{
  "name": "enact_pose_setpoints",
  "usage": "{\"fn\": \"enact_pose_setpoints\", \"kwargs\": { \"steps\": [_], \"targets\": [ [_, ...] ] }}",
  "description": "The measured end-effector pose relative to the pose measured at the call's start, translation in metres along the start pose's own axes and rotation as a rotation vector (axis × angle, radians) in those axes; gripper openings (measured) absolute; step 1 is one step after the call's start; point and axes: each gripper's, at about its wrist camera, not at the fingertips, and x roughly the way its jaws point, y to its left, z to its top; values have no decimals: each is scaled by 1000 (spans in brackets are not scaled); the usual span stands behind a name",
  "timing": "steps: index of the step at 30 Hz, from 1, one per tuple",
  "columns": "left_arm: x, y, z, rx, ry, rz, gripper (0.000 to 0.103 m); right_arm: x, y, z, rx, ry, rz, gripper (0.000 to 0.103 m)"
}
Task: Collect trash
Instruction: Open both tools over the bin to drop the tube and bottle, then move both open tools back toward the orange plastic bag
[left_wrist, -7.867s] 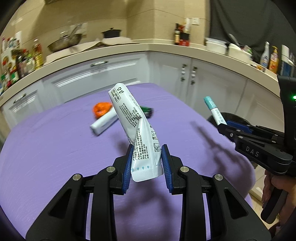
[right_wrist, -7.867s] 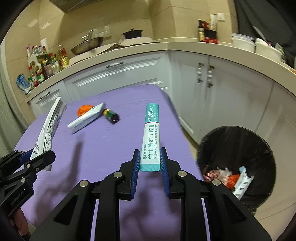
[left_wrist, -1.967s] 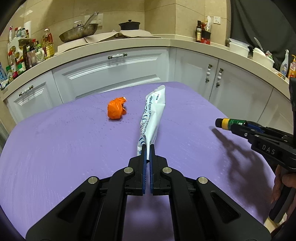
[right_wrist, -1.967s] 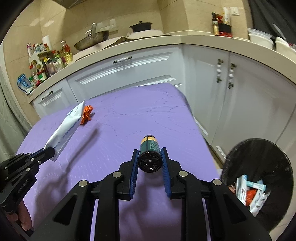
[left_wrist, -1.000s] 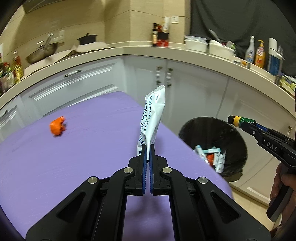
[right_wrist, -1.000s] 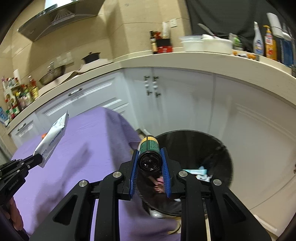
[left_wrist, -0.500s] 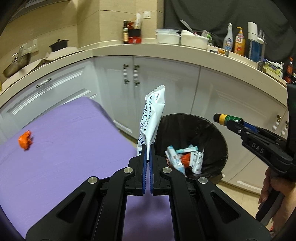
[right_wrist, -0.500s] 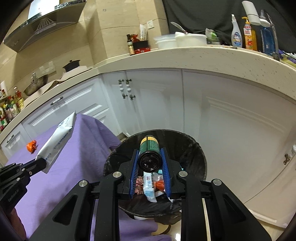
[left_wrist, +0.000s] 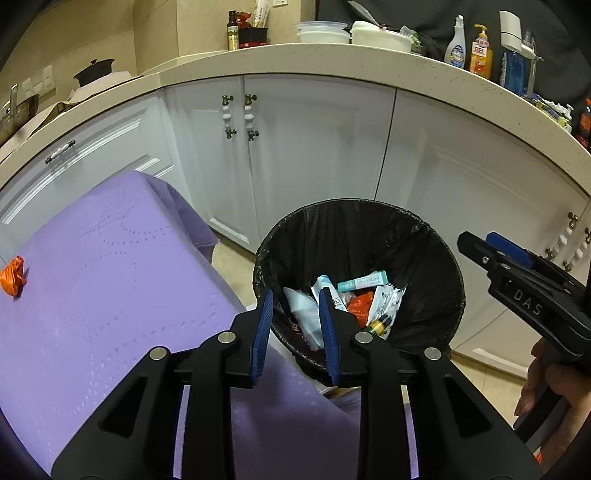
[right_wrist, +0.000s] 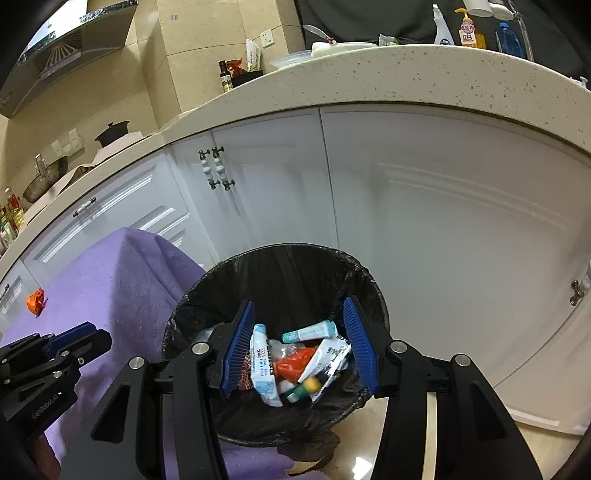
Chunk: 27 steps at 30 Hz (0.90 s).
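Both grippers are held over the bin (right_wrist: 207, 291), which stands on the floor beside the purple table (left_wrist: 110, 280); the left gripper (left_wrist: 295, 328) is seen with jaws parted to a moderate gap and nothing between them, where half a second ago a white pouch was pinched there; the right gripper (right_wrist: 299, 347) is spread wide and likewise empty, where a small green-capped bottle was clamped at that time; both items are now judged released; the bottle (right_wrist: 304, 387) is seen lying among the wrappers at the bin bottom, slightly blurred, perhaps not yet settled; a white pouch (right_wrist: 263, 365) lies in the bin, though which of the several white packets was the one dropped cannot be told for certain; a teal tube (right_wrist: 310, 331) and orange scrap are also noted inside; one item is left out: an orange wad (left_wrist: 13, 277) on the table, well apart from the bin; the task is therefore judged nearly done, with a return to the table needed for that last piece.
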Motion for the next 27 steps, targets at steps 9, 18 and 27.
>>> {"fn": "enact_pose_setpoints", "kwargs": {
  "steps": [9,18,27],
  "targets": [
    [-12,12,0,-29,-27,26,34,-8,11,4,-28,-19,3,50],
    [-33,40,0,-80,-65,64,36,-17,33,9,-65,-35,10,51],
    [-55,85,-9,-140,-86,138,39,-19,78,13,-128,-39,70,54]
  ]
}}
